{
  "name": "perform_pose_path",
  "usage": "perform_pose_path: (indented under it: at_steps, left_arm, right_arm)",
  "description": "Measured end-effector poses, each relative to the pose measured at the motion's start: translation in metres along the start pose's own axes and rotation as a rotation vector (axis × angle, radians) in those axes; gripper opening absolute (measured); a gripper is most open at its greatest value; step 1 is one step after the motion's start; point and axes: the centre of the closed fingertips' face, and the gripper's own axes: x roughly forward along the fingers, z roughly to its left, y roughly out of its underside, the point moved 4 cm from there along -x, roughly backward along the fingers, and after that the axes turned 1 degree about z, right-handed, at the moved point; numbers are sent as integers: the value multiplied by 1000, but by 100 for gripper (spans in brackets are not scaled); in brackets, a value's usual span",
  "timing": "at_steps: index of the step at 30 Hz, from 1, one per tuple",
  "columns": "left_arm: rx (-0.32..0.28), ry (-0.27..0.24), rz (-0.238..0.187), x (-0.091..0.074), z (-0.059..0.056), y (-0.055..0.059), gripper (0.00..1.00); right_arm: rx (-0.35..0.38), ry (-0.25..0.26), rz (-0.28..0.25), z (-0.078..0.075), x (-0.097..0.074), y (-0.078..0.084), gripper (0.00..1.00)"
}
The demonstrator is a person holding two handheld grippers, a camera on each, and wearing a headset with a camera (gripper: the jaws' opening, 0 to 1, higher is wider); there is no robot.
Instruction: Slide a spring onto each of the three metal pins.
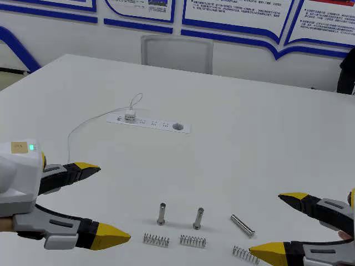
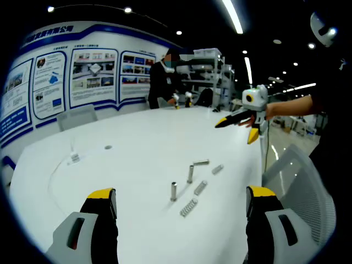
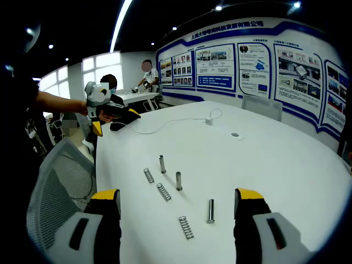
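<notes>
White table (image 1: pixel 249 138) holds three pins (image 1: pixel 198 218), three springs (image 1: pixel 192 240) beside them. Left gripper (image 1: pixel 112 203), right gripper (image 1: pixel 266 224): both hover, jaws spread wide.

Three pins (image 1: pixel 161 213), three springs (image 1: pixel 156 239), one power strip (image 1: pixel 150 123), perhaps one chair (image 1: pixel 176 54).

In the head view the left gripper (image 1: pixel 113 203) loses its body past the left edge. The right gripper (image 1: pixel 265 224) runs off the right and bottom edges. The rightmost spring (image 1: pixel 242 254) meets that gripper's lower jaw tip, and whether its end is covered cannot be told. The worktop (image 1: pixel 249 138) hides the chair (image 1: pixel 176 52) below its backrest. The posters (image 1: pixel 236 14) are cut by the top edge, their text too small to read. In the 2 gripper views the bottom edge cuts the jaws.
</notes>
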Motion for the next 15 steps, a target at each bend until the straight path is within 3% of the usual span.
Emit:
perform_pose_path:
  at_steps: [8,15]
  left_arm:
    - [-1,-2,-3,1,-1,3,100]
    - [-1,1,-16,3,-1,1,100]
  right_arm:
    - [71,30,-37,-1,-4,3,86]
    - [79,33,-22,1,-6,7,85]
